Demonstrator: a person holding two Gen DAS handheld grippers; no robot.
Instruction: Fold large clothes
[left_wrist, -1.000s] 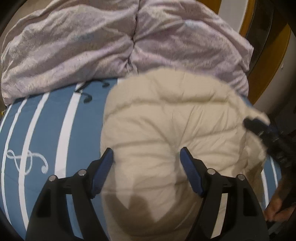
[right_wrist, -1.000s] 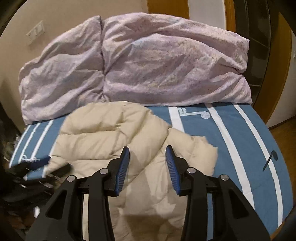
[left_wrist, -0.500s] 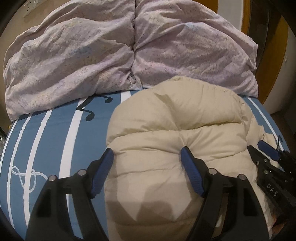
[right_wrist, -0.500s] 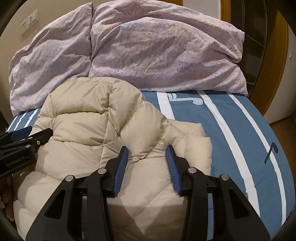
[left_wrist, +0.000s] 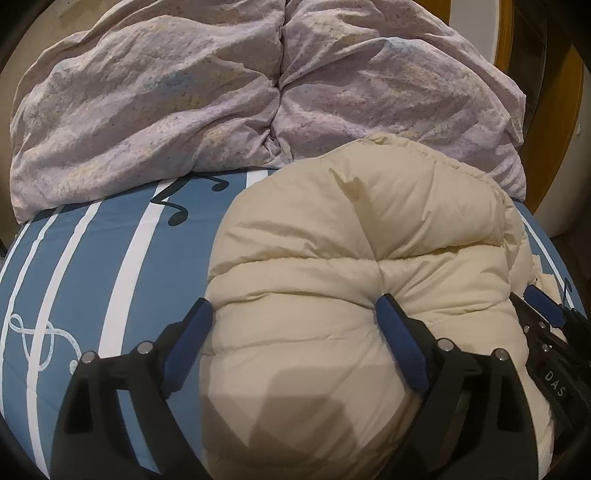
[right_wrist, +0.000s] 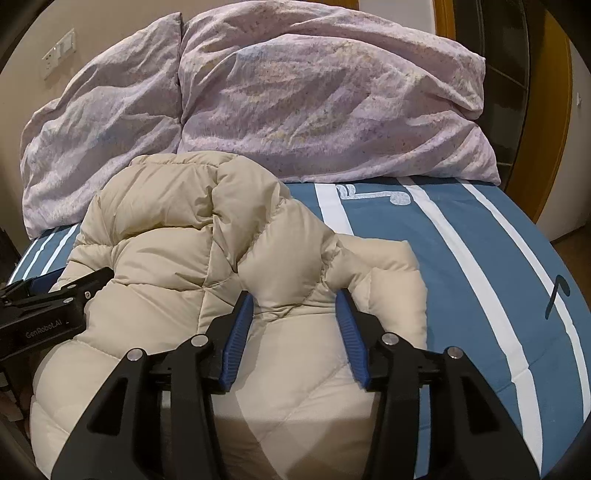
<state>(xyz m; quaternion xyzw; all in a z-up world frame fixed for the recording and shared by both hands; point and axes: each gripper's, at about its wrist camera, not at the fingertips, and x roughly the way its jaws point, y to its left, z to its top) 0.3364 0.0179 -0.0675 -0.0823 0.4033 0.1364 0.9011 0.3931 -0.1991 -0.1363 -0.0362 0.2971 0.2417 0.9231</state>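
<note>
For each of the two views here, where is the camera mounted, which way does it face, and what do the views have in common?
Left wrist view: sits on the left hand-held gripper, looks forward along its open blue-padded fingers over the puffy cream quilted jacket toward the lilac crumpled duvet; the right hand-held gripper shows at the right edge.
Right wrist view: sits on the right hand-held gripper, facing the same way, fingers open; the left one enters at left.
Shared: jacket, duvet, blue white-striped bedsheet.
</note>
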